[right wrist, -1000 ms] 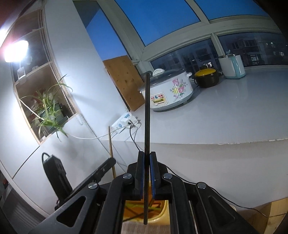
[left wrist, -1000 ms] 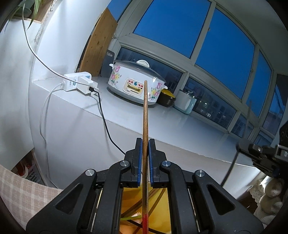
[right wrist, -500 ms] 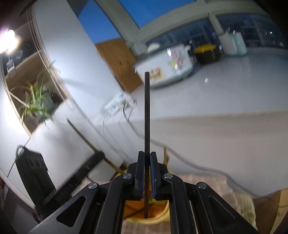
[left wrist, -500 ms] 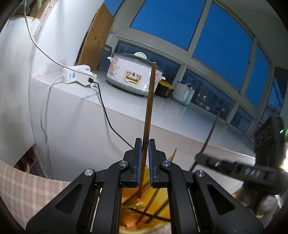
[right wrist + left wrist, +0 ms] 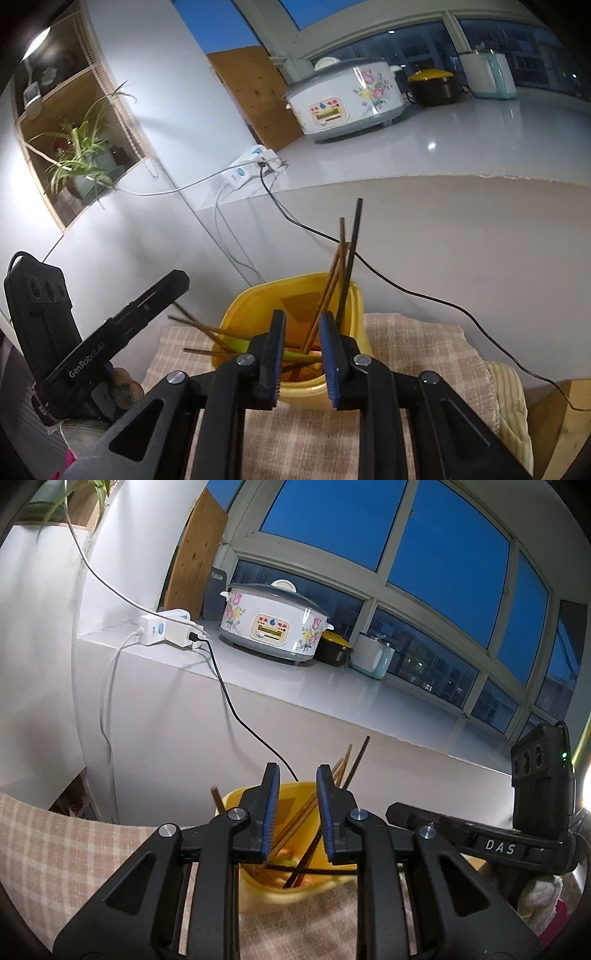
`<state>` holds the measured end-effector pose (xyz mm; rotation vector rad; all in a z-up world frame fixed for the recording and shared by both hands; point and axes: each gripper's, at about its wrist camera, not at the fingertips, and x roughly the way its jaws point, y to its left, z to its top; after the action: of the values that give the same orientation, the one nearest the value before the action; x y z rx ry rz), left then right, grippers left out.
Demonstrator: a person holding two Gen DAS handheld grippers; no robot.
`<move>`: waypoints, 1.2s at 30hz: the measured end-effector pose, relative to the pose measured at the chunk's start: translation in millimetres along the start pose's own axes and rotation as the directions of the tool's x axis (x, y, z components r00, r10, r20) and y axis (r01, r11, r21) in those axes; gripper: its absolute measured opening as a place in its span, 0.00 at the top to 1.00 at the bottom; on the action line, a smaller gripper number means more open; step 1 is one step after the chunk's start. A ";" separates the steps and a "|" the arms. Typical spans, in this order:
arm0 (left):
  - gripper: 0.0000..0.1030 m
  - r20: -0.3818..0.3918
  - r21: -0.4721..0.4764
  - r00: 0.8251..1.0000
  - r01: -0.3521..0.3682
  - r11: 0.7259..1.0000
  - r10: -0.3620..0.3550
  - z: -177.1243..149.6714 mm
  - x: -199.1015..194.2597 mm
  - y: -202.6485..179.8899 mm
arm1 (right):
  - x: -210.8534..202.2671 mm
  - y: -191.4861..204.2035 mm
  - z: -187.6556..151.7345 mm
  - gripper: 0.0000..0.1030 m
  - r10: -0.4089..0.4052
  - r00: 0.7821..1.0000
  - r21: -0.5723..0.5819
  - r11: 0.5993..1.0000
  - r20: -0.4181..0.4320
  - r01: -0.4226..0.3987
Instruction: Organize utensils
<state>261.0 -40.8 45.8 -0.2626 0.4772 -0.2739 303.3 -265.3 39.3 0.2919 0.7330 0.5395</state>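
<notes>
Checked cloth [image 5: 406,343] under the yellow tub [image 5: 258,295]: both grippers, left [image 5: 294,812] and right [image 5: 301,350], are opening with nothing between them, chopsticks [image 5: 347,258] just dropped into the tub, so two more are sorted.

Left gripper [image 5: 294,805]: angled downward; jaws opening, blue pads parted, nothing pinched between them; right gripper [image 5: 301,345]: tilted downward; jaws opening, pads apart, gripping nothing; each unit visible beside the other.
</notes>
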 end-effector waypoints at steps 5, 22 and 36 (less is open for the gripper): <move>0.82 0.016 0.024 1.000 -0.012 1.000 0.011 -3.6 -18.3 -3.7 | -8.9 12.2 -7.6 0.79 -0.002 1.000 -0.020 1.000 0.003 0.003; 0.72 0.035 0.084 0.998 -0.064 0.994 0.061 -26.9 -77.5 -7.6 | -38.0 37.1 -51.9 0.66 -0.063 0.998 -0.068 0.996 0.023 0.065; 0.17 0.074 0.139 0.990 -0.130 0.982 0.121 -55.9 -123.7 -16.0 | -73.8 62.5 -80.6 0.15 -0.174 0.976 -0.142 0.971 0.132 0.192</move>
<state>125.3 -26.6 54.0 -0.1000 0.4055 -0.1751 178.9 -249.7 49.8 0.1092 0.5923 0.3972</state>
